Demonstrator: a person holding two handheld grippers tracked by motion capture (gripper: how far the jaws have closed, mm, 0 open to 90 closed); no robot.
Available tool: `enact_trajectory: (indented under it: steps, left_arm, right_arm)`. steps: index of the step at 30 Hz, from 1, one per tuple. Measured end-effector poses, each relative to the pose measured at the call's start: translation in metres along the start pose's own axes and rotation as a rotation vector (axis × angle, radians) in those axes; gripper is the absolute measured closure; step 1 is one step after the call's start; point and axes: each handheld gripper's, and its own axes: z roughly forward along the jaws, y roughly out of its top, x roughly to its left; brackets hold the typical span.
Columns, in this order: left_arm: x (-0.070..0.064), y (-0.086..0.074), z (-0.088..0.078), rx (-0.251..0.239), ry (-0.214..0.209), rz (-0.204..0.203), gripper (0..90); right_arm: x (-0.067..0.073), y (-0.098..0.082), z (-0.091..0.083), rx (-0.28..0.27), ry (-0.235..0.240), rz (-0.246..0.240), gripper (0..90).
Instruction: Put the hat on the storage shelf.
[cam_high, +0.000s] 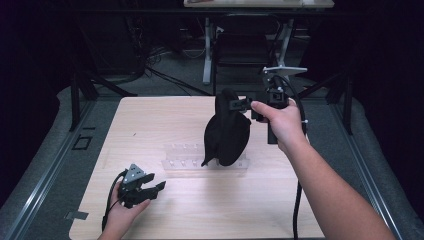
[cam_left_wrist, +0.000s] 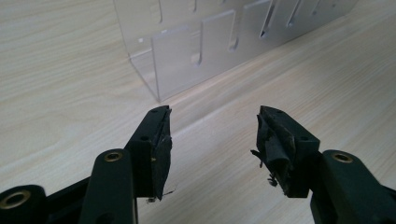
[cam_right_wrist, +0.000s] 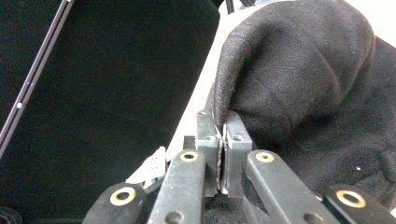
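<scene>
The soft black fabric cap (cam_high: 227, 131) hangs from my right tool (cam_high: 243, 104), long axis running top to bottom, its lower end just over the clear acrylic slotted rack (cam_high: 182, 156) on the pale wooden counter (cam_high: 200, 210). My right tool's own view shows what the high view cannot: both pads pinched tight on a fold of the cap's edge (cam_right_wrist: 223, 116). My left tool (cam_left_wrist: 212, 140) rests low on the counter, left of the rack, jaws wide with nothing between them.
</scene>
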Motion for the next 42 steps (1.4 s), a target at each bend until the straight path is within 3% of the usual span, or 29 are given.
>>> enact_trajectory:
  steps: [12,29,42]
  left_arm:
    - [-0.024,0.029,0.002,-0.024,-0.036,0.064,49.6]
    - [-0.067,0.074,0.024,-0.032,-0.074,0.15,57.9]
    - [-0.088,0.094,0.03,-0.045,-0.081,0.214,64.0]
  right_arm:
    - [0.0,-0.002,0.007,-0.005,0.045,0.016,86.6]
    - [0.008,-0.003,0.012,-0.028,0.031,-0.014,85.9]
    - [0.012,-0.003,0.016,-0.021,0.032,-0.023,85.7]
